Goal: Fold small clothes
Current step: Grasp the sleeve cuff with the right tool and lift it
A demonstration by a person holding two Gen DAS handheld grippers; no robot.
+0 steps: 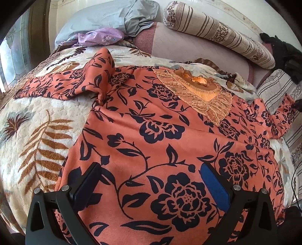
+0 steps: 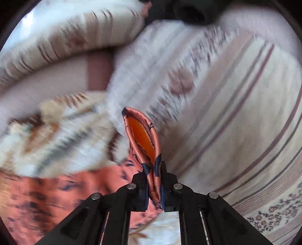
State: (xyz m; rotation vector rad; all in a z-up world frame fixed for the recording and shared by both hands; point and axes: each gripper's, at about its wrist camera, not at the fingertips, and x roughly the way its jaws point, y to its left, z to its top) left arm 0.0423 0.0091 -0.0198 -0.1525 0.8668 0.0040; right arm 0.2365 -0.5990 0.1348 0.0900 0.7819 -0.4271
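An orange top with dark blue flowers point(image 1: 151, 132) lies spread flat on the bed, its lace collar point(image 1: 196, 94) at the far side. Its left sleeve point(image 1: 75, 81) lies rumpled and stretched out to the left. My left gripper point(image 1: 150, 167) hovers open over the lower body of the top, with the cloth below its blue pads and nothing between them. My right gripper point(image 2: 153, 169) is shut on the cuff of the right sleeve point(image 2: 143, 135), which stands up out of the jaws with its orange lining showing. The right wrist view is blurred.
A cream blanket with brown leaves point(image 1: 28, 132) lies under the top. Behind it are a striped bolster point(image 1: 217, 35), grey-blue bedding point(image 1: 105, 17), a purple cloth point(image 1: 100, 36) and a black garment point(image 1: 283, 52). A striped pillow point(image 2: 236, 94) lies to the right.
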